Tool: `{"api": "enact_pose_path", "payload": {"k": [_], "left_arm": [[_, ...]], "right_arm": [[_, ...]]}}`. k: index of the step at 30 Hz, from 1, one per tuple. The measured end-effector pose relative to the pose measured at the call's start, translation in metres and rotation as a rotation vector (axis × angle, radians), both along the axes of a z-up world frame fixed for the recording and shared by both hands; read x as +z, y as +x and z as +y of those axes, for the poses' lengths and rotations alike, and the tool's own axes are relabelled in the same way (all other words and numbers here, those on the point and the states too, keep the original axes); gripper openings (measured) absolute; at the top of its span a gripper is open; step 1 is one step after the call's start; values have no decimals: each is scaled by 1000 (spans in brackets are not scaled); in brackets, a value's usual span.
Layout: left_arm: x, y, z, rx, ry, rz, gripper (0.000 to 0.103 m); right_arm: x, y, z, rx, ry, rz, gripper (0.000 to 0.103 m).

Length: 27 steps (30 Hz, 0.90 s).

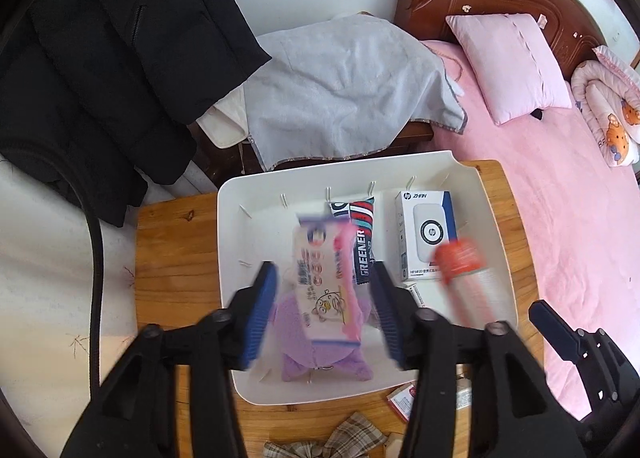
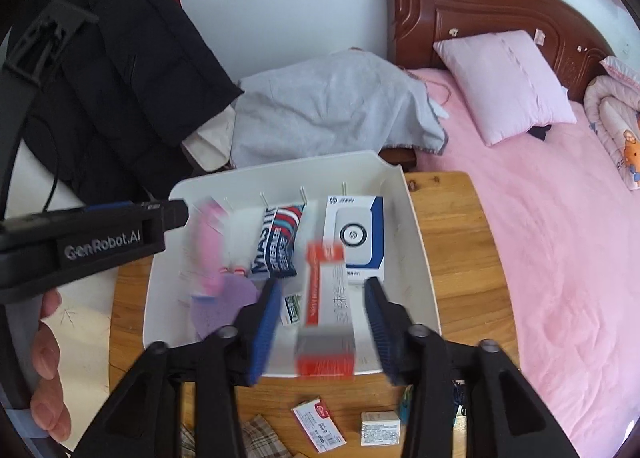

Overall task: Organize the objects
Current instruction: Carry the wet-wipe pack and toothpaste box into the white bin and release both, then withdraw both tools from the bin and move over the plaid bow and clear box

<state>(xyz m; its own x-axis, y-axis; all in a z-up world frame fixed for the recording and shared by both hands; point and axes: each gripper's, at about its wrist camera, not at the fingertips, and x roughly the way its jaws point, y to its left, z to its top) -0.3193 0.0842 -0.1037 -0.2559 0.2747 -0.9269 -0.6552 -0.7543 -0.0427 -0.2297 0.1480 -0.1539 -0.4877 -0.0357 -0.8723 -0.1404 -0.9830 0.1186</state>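
My left gripper (image 1: pixel 324 298) is spread wide over the white tray (image 1: pixel 496 198); a blurred pink wipes pack (image 1: pixel 324 278) sits between the fingers, touching neither. My right gripper (image 2: pixel 324 318) is likewise spread, a blurred orange-and-white box (image 2: pixel 326 306) loose in the gap above the tray's near rim. In the tray: HP box (image 2: pixel 356 234), striped packet (image 2: pixel 278 242), purple cloth (image 1: pixel 308 338). Small packets (image 2: pixel 320 424) lie on the tabletop (image 2: pixel 452 238) below. Bed (image 2: pixel 560 238) lies right.

My left gripper (image 1: pixel 324 300) hangs spread wide over the white tray (image 1: pixel 486 194), a blurred pink wet-wipes pack (image 1: pixel 324 278) between its blue pads. An HP box (image 1: pixel 426 234) lies beside a blurred orange-and-white box (image 1: pixel 466 274).
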Motion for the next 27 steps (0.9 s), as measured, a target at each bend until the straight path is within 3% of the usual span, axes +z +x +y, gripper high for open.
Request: {"api": "enact_pose_path", "payload": {"k": [1, 2, 9, 27], "left_arm": [[-1, 0, 0, 4, -7, 3, 79], [-3, 1, -1, 8, -13, 2, 83], [-12, -5, -12, 71, -12, -93, 83], [18, 31, -45, 100, 51, -57, 84]], "right_arm": [[-2, 2, -1, 2, 2, 4, 66], [-3, 4, -2, 6, 4, 6, 66], [-3, 14, -3, 17, 7, 25, 66], [18, 65, 6, -3, -41, 67, 67]]}}
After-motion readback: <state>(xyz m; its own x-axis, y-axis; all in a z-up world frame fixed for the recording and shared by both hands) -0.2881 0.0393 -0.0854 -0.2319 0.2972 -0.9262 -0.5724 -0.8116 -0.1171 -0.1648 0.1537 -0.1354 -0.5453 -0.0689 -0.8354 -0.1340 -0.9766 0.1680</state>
